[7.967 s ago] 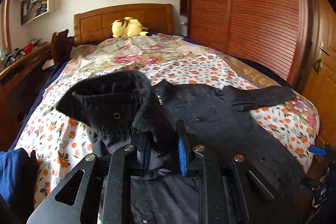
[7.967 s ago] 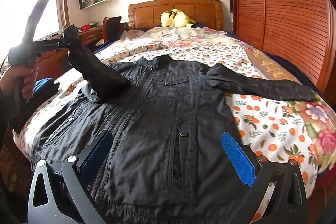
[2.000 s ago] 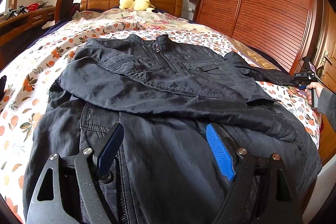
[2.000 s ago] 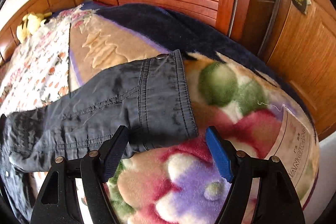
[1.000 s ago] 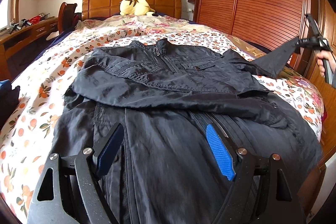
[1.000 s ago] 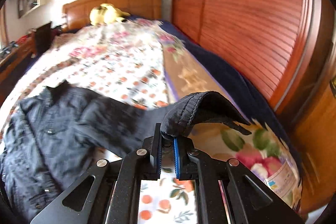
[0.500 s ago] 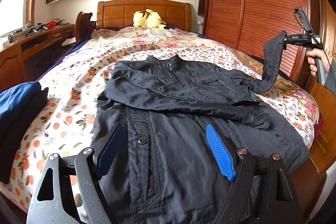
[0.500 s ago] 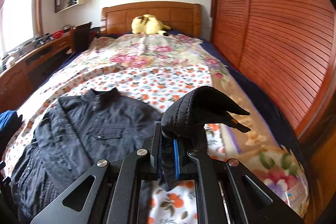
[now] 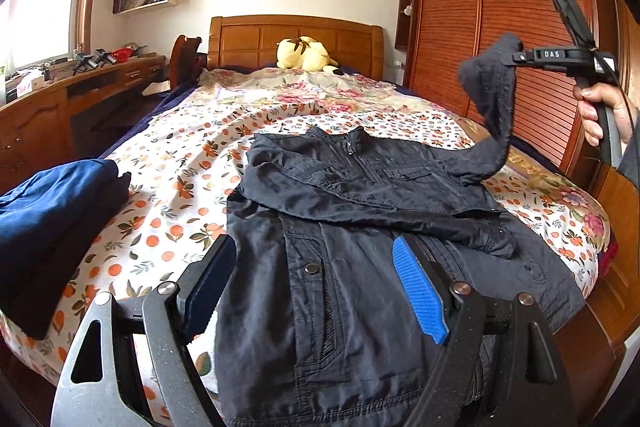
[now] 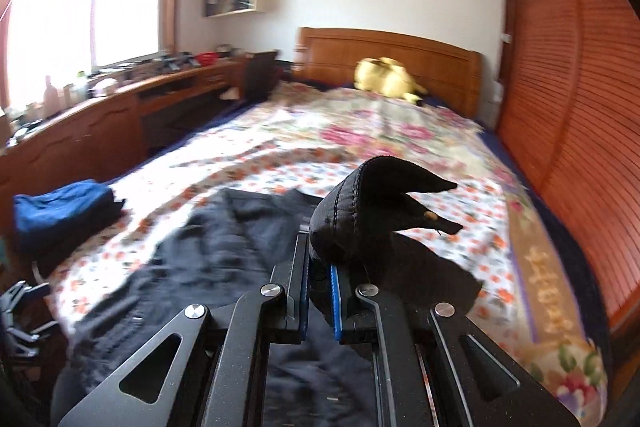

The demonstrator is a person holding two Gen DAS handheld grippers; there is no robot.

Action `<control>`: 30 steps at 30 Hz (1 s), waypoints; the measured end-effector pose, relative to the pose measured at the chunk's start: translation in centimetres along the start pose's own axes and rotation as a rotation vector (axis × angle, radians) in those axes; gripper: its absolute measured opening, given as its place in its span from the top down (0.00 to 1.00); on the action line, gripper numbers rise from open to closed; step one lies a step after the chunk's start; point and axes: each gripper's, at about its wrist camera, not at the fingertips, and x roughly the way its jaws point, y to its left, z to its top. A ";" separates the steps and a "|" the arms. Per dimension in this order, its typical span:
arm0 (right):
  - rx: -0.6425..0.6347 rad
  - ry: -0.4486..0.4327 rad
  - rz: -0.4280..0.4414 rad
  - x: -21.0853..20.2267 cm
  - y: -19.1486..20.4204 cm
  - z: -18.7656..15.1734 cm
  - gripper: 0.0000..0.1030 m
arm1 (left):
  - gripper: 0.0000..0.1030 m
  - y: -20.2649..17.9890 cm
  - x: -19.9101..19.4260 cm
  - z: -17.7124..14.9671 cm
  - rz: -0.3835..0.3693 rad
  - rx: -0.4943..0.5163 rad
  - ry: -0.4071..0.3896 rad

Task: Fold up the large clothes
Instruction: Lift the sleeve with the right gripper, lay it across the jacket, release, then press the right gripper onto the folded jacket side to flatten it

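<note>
Jacket (image 9: 360, 259) hem cut off below left tongs (image 9: 320, 291).

8 seconds earlier the left tool (image 9: 316, 291) was clamped on the jacket's (image 9: 360, 267) left sleeve (image 9: 360, 205) and held it up; by 2 seconds before now that sleeve lay folded across the chest and the tool's jaws stood wide and empty above the hem. The right tool (image 10: 319, 287), wide apart over the jacket front 8 seconds earlier, had gone to the right cuff (image 10: 372, 211) lying flat on the bed (image 9: 180, 163) 2 seconds before now, then closed on it. Over the last second it carried the cuff up and inward, so the right sleeve (image 9: 494, 115) rose off the bedspread and hung in an arc from the raised tool. The left tool pulled back, so more of the bed and a blue folded garment (image 9: 48, 195) came into view.
</note>
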 end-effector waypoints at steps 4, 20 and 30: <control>-0.029 0.014 0.077 -0.2 2.0 -0.8 0.92 | 0.21 0.6 -0.6 -0.1 0.007 -0.004 -0.006; -0.026 0.214 0.155 3.8 3.7 -8.3 0.92 | 0.21 2.3 -1.1 -0.7 0.032 -0.028 -0.001; -0.028 0.249 0.148 3.7 6.2 -7.6 0.65 | 0.21 1.3 -0.1 -1.1 0.018 -0.016 0.020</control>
